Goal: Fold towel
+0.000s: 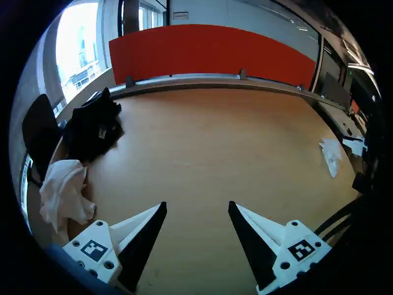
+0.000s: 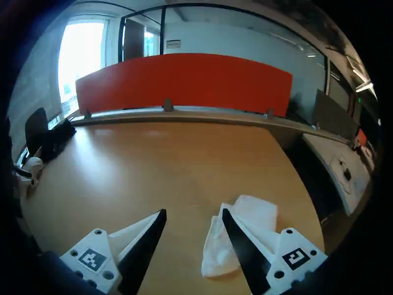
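Where the white towel (image 2: 253, 210) lies: on the wooden desk (image 2: 162, 157), well away from the red partition (image 2: 182, 83) and off its right end. It forms a loose, partly doubled heap, and one part passes under the right finger of the right gripper (image 2: 193, 211).
Right gripper: the fingers are spread with nothing gripped. Bare desk is seen in the gap, with the towel just beside it.
Left gripper (image 1: 196, 202): the fingers are spread wide over bare desk, far from the partition, and nothing is held.
Handling: the towel is judged light, soft and limp, and not fragile. It can be expected to sag and drag when lifted, and its layers may slide on the smooth wood.
Where to take hold: two corners of one free edge, one per gripper, are judged best. No corner can be made out in the heap, so spreading would probably be needed first.
Right gripper view: the towel's creases and overlaps are shown close up.
Left gripper view: a small white shape (image 1: 331, 155) off the partition's right end is probably the same towel, too distant for its folds to be read. A crumpled white cloth (image 1: 64, 191) and a black bundle (image 1: 93, 125), bag or garment, are shown plainly off the partition's left end.
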A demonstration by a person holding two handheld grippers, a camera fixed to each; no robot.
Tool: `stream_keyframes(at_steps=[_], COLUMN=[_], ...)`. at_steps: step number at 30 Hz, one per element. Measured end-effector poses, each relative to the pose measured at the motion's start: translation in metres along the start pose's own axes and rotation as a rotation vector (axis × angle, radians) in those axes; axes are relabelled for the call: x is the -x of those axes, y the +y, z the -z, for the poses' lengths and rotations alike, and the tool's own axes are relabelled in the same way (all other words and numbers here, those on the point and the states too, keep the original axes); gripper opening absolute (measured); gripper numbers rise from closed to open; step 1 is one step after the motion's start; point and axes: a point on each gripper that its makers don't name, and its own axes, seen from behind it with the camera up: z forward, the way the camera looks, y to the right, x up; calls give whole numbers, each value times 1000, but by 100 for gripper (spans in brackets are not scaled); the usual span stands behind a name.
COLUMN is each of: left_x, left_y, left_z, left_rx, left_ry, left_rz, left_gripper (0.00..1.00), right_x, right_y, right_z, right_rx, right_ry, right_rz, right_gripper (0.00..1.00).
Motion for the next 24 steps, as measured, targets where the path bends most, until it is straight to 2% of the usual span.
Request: stream_keyframes(at_steps=[6, 12, 14, 18, 24], left_x=[-8, -29, -39, -62, -99], left_y=[-6, -14, -16, -22, -39], left_z=[0, 2, 2, 6, 16], left_rx=[-13, -29, -28, -30, -51], left_ry=[24, 85, 115, 194, 339], left_rz=[20, 45, 59, 97, 146], left_gripper=[93, 93, 93, 93, 93], right_x=[-30, -65, -76, -95, -118], right_y=[-14, -30, -38, -50, -64], right_z=[2, 8, 10, 13, 18], right_rx=[-9, -11, -19, -21, -21], right_ry=[105, 225, 263, 321, 376], right_rz=[-15, -14, -8, -8, -32], right_gripper=[87, 88, 89, 98, 99])
